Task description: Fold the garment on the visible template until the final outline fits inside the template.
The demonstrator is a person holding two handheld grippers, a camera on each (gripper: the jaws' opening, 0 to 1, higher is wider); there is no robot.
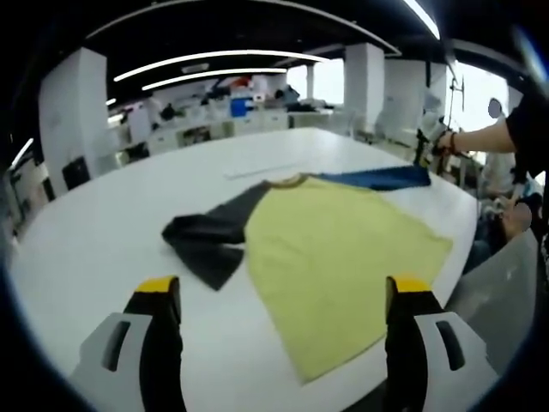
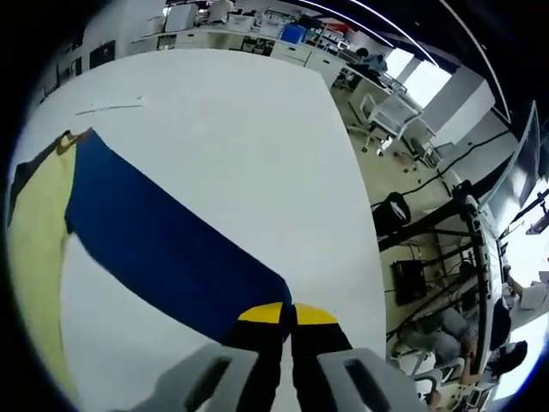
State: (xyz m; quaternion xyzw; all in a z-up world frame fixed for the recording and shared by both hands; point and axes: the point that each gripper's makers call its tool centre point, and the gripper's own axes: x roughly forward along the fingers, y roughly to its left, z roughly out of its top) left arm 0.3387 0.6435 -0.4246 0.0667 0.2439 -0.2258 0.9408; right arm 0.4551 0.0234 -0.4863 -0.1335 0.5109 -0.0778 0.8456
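White table [image 1: 103,249], yellow garment [image 1: 334,257] spread flat on it

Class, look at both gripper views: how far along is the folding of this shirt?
Early. Done: the shirt lies on the white table, yellow body flat, and the black sleeve looks bunched. In hand: the right gripper is shut on the blue sleeve, which is stretched out from the body. The left gripper is open above the table. Left: folding both sleeves and the body; no clear template outline can be made out.

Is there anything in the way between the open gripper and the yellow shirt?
Nothing visible. In the left gripper view, only bare white table lies between the left gripper and the yellow shirt, whose near corner already reaches between its open jaws.
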